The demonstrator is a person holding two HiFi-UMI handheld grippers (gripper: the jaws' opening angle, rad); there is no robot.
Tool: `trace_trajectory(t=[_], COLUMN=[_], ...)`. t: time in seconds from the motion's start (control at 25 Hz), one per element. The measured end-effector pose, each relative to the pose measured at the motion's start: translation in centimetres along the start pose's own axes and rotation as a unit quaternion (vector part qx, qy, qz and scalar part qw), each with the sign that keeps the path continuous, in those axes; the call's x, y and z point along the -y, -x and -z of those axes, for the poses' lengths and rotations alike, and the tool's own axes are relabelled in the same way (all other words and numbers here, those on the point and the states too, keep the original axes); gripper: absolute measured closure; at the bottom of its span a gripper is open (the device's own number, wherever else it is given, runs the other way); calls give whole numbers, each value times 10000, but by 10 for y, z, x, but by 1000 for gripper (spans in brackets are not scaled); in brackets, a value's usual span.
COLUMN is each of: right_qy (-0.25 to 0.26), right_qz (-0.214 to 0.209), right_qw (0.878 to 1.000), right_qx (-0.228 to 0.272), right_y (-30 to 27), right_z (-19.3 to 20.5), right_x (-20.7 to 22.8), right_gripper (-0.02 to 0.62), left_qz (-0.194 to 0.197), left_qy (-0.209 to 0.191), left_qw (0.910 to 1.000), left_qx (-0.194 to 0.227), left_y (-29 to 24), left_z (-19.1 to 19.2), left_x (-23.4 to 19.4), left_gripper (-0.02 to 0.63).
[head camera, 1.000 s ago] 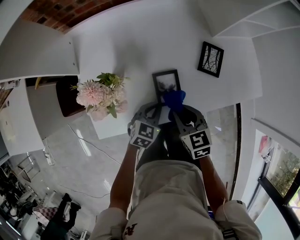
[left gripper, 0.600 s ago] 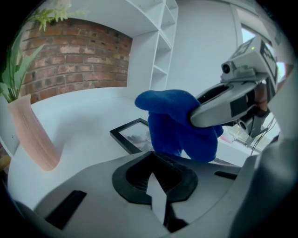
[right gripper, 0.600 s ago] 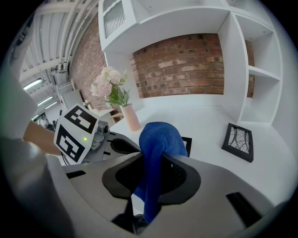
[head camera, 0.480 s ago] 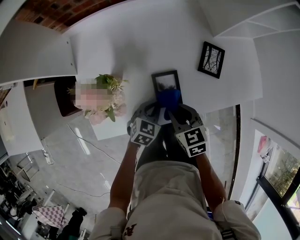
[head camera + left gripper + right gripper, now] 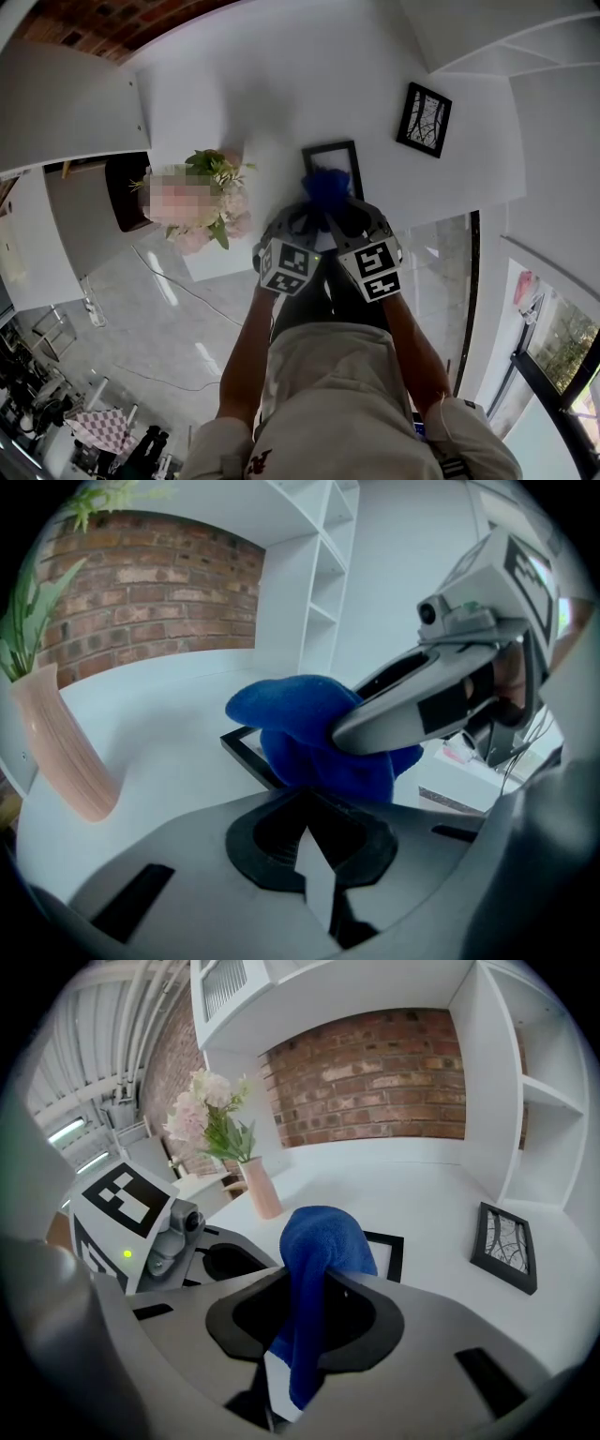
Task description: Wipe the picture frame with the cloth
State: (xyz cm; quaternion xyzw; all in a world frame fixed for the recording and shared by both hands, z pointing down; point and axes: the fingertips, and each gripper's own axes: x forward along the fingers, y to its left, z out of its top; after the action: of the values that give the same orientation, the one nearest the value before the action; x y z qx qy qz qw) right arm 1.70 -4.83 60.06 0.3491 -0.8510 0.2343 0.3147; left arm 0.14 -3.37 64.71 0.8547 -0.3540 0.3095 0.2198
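Note:
A black picture frame [image 5: 330, 161] lies on the white table [image 5: 272, 112]. A blue cloth [image 5: 324, 187] covers the frame's lower part. My right gripper [image 5: 337, 210] is shut on the cloth [image 5: 314, 1269], which hangs through its jaws, and presses it onto the frame [image 5: 386, 1251]. My left gripper [image 5: 304, 219] sits at the frame's near left edge, jaws drawn together there. In the left gripper view the frame's corner [image 5: 246, 752] runs under the cloth [image 5: 309, 738] and into the jaws. The right gripper [image 5: 441, 691] crosses just above.
A second black frame [image 5: 422, 119] lies further right on the table [image 5: 506, 1241]. A pink vase with flowers [image 5: 199, 199] stands to the left [image 5: 258, 1185]. White shelves and a brick wall stand behind. The table's near edge is under the grippers.
My right gripper has carried the blue cloth leftward and a little further up across the frame. The left gripper has stayed in place.

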Motion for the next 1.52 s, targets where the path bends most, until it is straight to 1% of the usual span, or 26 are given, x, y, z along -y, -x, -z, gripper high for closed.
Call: trace_trajectory(t=[0.28,0.4,0.64,0.92,1.08,1.36,1.52], right_qy=[11,72,277,290,312,618,690], right_qz=[39,177,346,515,686,926,1057], right_qw=[9996,9987,9973,9957,9941,9893,9874], right_qx=[-289,-479,-587,-707,-782,-943,-956], right_y=[-22,-30,-33,-30,-24,-16,-11], right_z=[12,22,26,28,30,32,31], right_x=[3,5,8,18,30,46,53], right_gripper=[508,512,514,514,514,514,512], left_qz=[-38,-51,-88,-94,-105,-122,-129], left_qy=[-37,-38,-14,36,54,74,95], left_qw=[10000,10000,9999,9999,9999,9999,9999], left_qx=[-3,-20,-61,-54,-46,-52,-46], left_y=[0,1,0,0,0,0,0], left_z=[-1,-1,1,-1,-1,0,0], left_x=[0,0,1,0,0,-1,-1], left_gripper=[603,603,603,603,603,603,603])
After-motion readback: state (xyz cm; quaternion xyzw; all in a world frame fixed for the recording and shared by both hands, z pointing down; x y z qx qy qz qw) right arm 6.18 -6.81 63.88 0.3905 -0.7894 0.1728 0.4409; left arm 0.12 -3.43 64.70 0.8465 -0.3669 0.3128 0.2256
